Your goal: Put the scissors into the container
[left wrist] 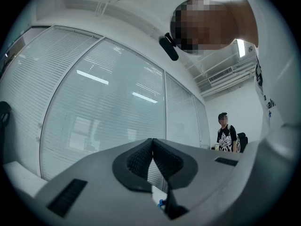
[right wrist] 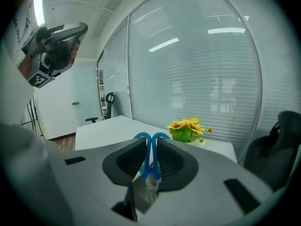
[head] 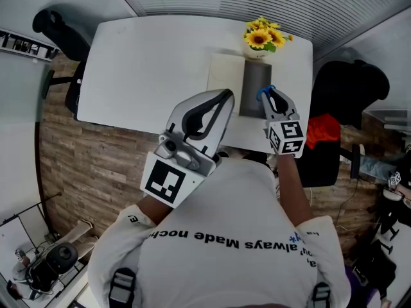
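The blue-handled scissors [head: 265, 92] are pinched between the jaws of my right gripper [head: 274, 100], which hangs over the near end of the dark grey container [head: 253, 82] on the white table [head: 148, 69]. In the right gripper view the blue handle loops [right wrist: 151, 138] stick up between the pads of that gripper [right wrist: 150, 149]. My left gripper [head: 226, 97] is raised close to the head camera, left of the container, and is shut on nothing. Its pads meet in the left gripper view [left wrist: 152, 144], and it points up at the glass wall.
A pot of sunflowers [head: 263, 37] stands just behind the container, with a cream flat board [head: 225, 72] to its left. Black chairs [head: 58, 31] [head: 352, 82] flank the table, and something red [head: 324, 130] lies on the right one. A person [left wrist: 229, 133] stands far off.
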Motion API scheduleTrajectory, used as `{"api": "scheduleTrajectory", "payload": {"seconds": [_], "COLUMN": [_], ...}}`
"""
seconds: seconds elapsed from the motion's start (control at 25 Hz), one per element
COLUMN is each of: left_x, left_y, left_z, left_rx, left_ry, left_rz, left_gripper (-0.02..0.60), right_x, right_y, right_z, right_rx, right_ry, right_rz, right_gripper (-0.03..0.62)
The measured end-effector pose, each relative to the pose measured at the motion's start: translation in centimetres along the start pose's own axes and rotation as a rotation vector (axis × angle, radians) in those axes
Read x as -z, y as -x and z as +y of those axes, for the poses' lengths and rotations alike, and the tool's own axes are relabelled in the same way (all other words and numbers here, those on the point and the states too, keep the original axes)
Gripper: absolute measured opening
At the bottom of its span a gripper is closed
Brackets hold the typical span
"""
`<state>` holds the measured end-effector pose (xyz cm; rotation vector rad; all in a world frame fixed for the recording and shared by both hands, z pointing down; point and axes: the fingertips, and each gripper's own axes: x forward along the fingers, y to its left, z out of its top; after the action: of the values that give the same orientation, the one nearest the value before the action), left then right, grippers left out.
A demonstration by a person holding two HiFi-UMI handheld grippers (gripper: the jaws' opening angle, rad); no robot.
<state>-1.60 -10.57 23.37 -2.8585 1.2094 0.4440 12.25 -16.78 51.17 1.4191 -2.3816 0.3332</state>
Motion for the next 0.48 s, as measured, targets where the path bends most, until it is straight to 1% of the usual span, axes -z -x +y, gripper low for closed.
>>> {"api": "scheduleTrajectory", "payload": {"seconds": [0.48], "left_x": [-0.8], "left_y": [0.3], "left_z": [-0.2], "left_rx": [0.008], "left_ry": [-0.006], "left_rz": [-0.014], "left_gripper": [0.02], "right_x": [1.2], "right_y": [-1.4], "right_z": [-0.4], "right_rx": [-0.008], "right_ry": [-0.019], "right_rz": [0.042], "right_gripper": [0.08]}}
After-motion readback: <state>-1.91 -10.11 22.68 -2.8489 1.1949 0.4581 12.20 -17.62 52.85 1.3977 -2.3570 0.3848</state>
